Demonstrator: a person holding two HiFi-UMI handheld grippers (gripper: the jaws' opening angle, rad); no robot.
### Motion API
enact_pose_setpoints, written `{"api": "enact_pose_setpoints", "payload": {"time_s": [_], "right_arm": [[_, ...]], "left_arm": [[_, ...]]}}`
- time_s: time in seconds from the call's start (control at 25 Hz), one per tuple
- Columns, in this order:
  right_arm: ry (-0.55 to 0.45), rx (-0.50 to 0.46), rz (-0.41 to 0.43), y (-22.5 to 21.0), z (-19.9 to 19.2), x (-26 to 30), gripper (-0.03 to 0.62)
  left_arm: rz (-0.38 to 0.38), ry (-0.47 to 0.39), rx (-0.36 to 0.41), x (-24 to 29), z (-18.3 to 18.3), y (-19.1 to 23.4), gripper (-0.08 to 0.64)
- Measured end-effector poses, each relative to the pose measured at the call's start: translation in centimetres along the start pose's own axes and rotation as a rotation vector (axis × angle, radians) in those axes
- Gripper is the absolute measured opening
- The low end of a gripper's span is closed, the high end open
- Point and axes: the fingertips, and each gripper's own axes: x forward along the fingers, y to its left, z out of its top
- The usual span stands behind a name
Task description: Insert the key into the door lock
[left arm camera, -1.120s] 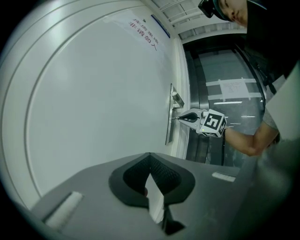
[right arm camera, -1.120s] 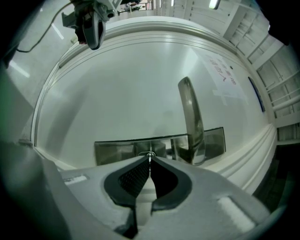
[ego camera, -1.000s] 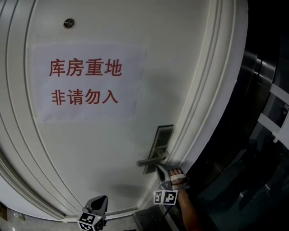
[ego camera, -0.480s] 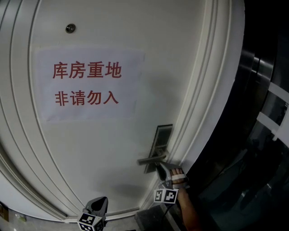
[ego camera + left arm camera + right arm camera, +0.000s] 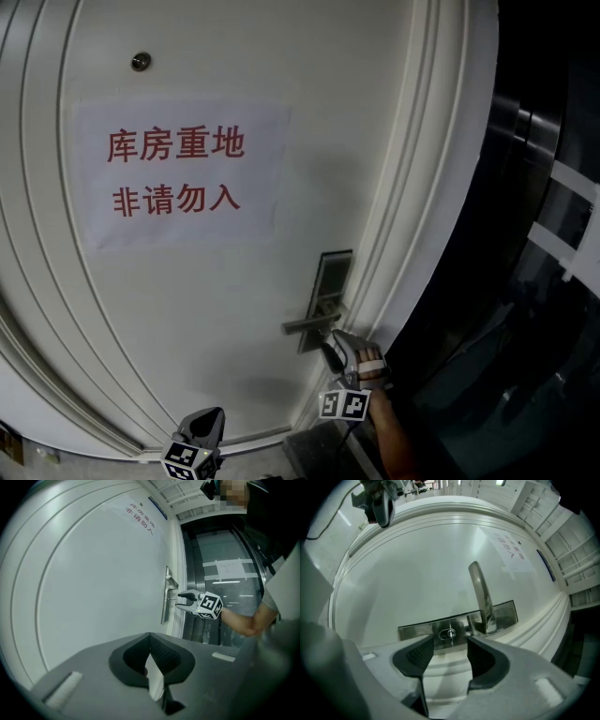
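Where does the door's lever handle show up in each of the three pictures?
Head view: the lever handle sits lower right of centre, jutting left from the lock plate.
Left gripper view: the handle is a small stub right of centre, at the far edge of the door.
Right gripper view: the handle stands at centre, rising from the plate.
Shared landmark: the paper sign with red characters.

Door (image 5: 187,309) smooth, white-painted; lock plate (image 5: 332,279) brushed metal; sign (image 5: 178,173) matt paper.

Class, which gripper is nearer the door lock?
Right. The right gripper is right at the lock, its jaws just opening, nothing between them; the left gripper hangs lower, well away along the door.
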Motion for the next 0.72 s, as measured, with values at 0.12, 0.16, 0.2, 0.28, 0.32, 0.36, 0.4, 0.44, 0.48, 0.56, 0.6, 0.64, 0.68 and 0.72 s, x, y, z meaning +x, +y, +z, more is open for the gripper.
{"api": "enact_pose_setpoints", "payload": {"time_s": [0.12, 0.16, 0.2, 0.28, 0.32, 0.36, 0.4, 0.44, 0.48, 0.56, 0.6, 0.64, 0.68, 0.72], "right_arm": [[-0.01, 0.051, 0.007, 0.0, 0.3, -0.8, 0.2], [-0.011, 0.06, 0.007, 0.0, 0.4, -1.1, 0.184], [-0.012, 0.068, 0.006, 0.0, 0.4, -1.4, 0.17], [-0.015, 0.09, 0.013, 0.1, 0.6, -2.0, 0.137], [-0.018, 0.102, 0.018, 0.2, 0.7, -2.3, 0.118], [-0.02, 0.113, 0.021, 0.3, 0.9, -2.6, 0.097], [-0.023, 0.122, 0.023, 0.4, 1.0, -2.9, 0.081], [-0.025, 0.13, 0.024, 0.5, 1.2, -3.3, 0.073], [-0.025, 0.139, 0.023, 0.6, 1.2, -3.6, 0.058], [-0.022, 0.165, 0.02, 0.7, 1.4, -4.3, 0.039], [-0.019, 0.178, 0.015, 0.6, 1.4, -4.6, 0.026], [-0.016, 0.19, 0.01, 0.6, 1.5, -4.9, 0.006], [-0.014, 0.201, 0.007, 0.6, 1.6, -5.3, 0.002], [-0.012, 0.213, 0.004, 0.6, 1.7, -5.7, 0.002]], "left_arm": [[-0.003, 0.002, 0.003, -0.3, -0.1, -0.2, 0.002], [-0.004, 0.002, 0.003, -0.5, -0.1, -0.2, 0.002], [-0.005, 0.003, 0.004, -0.6, -0.1, -0.3, 0.002], [-0.009, 0.005, 0.007, -0.8, -0.2, -0.4, 0.002], [-0.012, 0.006, 0.008, -0.9, -0.2, -0.5, 0.002], [-0.016, 0.006, 0.01, -1.0, -0.1, -0.6, 0.002], [-0.02, 0.008, 0.012, -1.2, -0.1, -0.8, 0.002], [-0.025, 0.009, 0.013, -1.3, -0.1, -0.9, 0.002], [-0.03, 0.01, 0.014, -1.4, -0.1, -1.1, 0.002], [-0.037, 0.006, 0.017, -1.5, -0.4, -1.2, 0.002], [-0.04, 0.003, 0.021, -1.5, -0.6, -1.2, 0.002], [-0.047, 0.0, 0.025, -1.5, -0.7, -1.2, 0.002], [-0.055, -0.001, 0.029, -1.5, -0.7, -1.4, 0.002], [-0.063, -0.002, 0.034, -1.6, -0.6, -1.6, 0.002]]}}
